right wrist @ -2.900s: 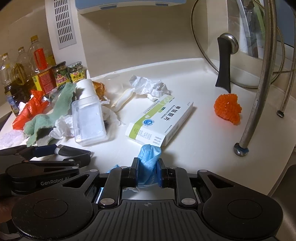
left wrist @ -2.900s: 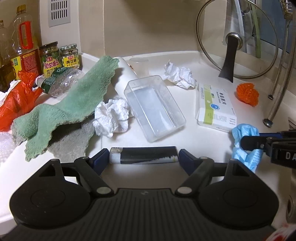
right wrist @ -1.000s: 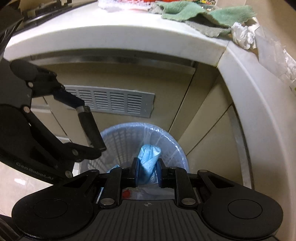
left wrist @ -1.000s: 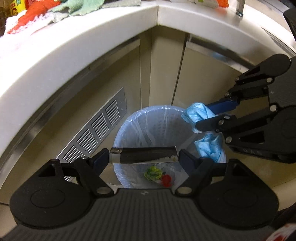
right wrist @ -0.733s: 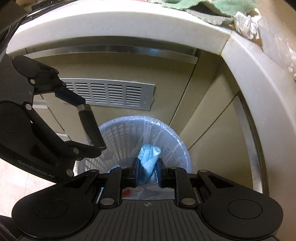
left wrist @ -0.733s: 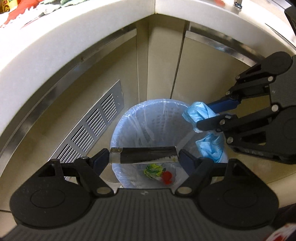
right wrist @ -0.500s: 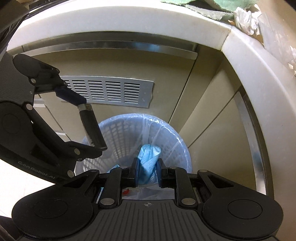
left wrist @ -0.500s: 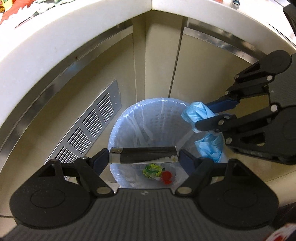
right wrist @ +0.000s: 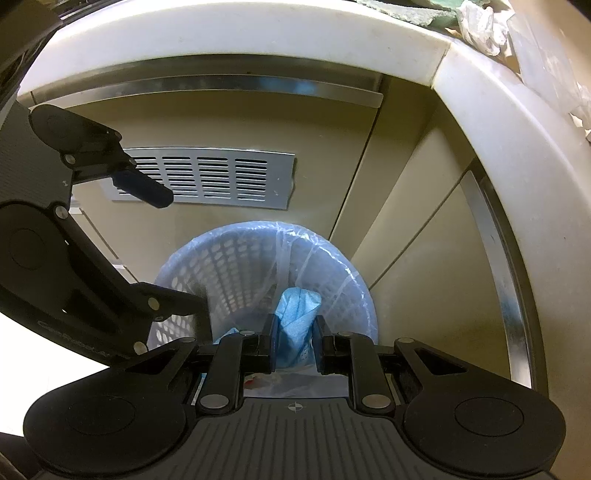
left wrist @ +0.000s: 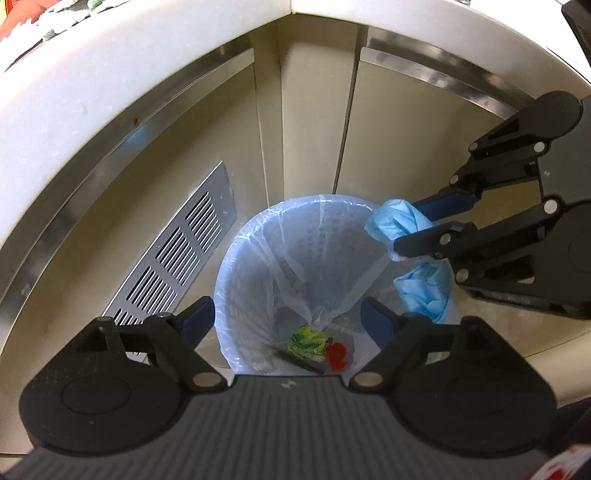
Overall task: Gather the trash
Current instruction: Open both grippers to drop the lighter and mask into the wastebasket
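A white basket bin [left wrist: 255, 258] lined with a pale blue bag stands on the floor below the counter corner; it also shows in the right wrist view [right wrist: 236, 266]. My left gripper [left wrist: 288, 317] is open and empty above the bin. A dark lighter [left wrist: 303, 360] lies at the bin's bottom beside green and red scraps. My right gripper [right wrist: 294, 339] is shut on a crumpled blue glove [right wrist: 297, 314], held over the bin's right rim; the glove also shows in the left wrist view [left wrist: 397, 221].
The white counter edge [left wrist: 110, 74] curves overhead, with steel trim and beige cabinet doors [left wrist: 399, 147] below. A metal vent grille [left wrist: 177, 258] sits in the cabinet left of the bin. A green cloth and crumpled paper [right wrist: 484, 18] lie on the counter top.
Both grippers moved from the counter down over the bin. My left gripper opened and the lighter dropped into the bin. My right gripper still holds the blue glove.
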A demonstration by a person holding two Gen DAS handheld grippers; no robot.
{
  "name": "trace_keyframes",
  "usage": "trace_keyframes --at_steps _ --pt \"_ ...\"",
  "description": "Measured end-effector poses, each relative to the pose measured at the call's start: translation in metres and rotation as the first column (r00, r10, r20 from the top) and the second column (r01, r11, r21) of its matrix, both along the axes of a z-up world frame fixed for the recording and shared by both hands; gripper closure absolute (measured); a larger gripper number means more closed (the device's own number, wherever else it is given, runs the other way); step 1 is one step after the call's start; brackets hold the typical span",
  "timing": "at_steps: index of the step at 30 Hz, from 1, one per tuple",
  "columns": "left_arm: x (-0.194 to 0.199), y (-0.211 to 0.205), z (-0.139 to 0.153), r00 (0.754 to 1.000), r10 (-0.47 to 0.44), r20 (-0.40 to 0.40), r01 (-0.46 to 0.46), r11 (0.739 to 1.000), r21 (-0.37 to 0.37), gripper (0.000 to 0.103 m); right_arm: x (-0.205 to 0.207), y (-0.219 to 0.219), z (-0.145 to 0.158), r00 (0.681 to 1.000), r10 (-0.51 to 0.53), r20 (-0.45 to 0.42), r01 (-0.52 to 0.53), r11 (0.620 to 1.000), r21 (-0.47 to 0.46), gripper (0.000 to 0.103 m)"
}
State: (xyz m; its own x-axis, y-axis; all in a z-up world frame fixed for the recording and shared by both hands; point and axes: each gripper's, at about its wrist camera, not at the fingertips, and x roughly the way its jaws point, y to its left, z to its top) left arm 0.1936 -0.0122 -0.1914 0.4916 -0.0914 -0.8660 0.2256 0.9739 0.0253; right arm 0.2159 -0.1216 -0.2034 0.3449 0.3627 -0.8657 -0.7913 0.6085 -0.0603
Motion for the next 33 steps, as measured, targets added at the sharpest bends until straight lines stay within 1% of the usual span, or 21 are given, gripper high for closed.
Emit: trace_keyframes --at_steps 12,22,23,24,26,28,33 --pt "-0.011 0.008 0.006 0.998 0.068 0.001 -0.068 0.998 -0.01 0.019 0.0 -0.002 0.005 1.0 0.003 -0.001 -0.003 1.0 0.021 0.083" --pt "-0.016 0.012 0.009 0.996 0.089 0.006 -0.089 0.996 -0.012 0.019 -0.001 -0.001 0.012 1.0 -0.005 0.008 0.004 0.999 0.041 0.083" --pt "-0.016 0.012 0.01 0.996 0.09 0.006 -0.09 0.996 -0.012 0.019 0.0 -0.001 0.012 1.0 -0.008 0.006 0.008 0.999 0.041 0.08" --pt "-0.017 0.012 0.01 0.996 0.09 0.006 -0.09 0.996 -0.013 0.019 0.001 -0.001 0.012 1.0 -0.012 0.003 0.011 0.999 0.039 0.074" --pt "-0.017 0.013 0.01 0.996 0.091 0.006 -0.091 0.996 -0.012 0.019 0.002 -0.001 0.011 1.0 -0.019 -0.005 0.019 0.999 0.045 0.052" --pt "-0.018 0.014 0.01 0.996 0.094 0.007 -0.094 0.995 -0.013 0.019 0.002 -0.002 0.012 1.0 -0.028 -0.013 0.028 0.998 0.058 0.05" --pt "-0.02 0.015 0.011 0.995 0.099 0.011 -0.099 0.995 -0.012 0.019 0.002 -0.002 0.012 0.999 -0.031 -0.017 0.032 0.998 0.056 0.05"
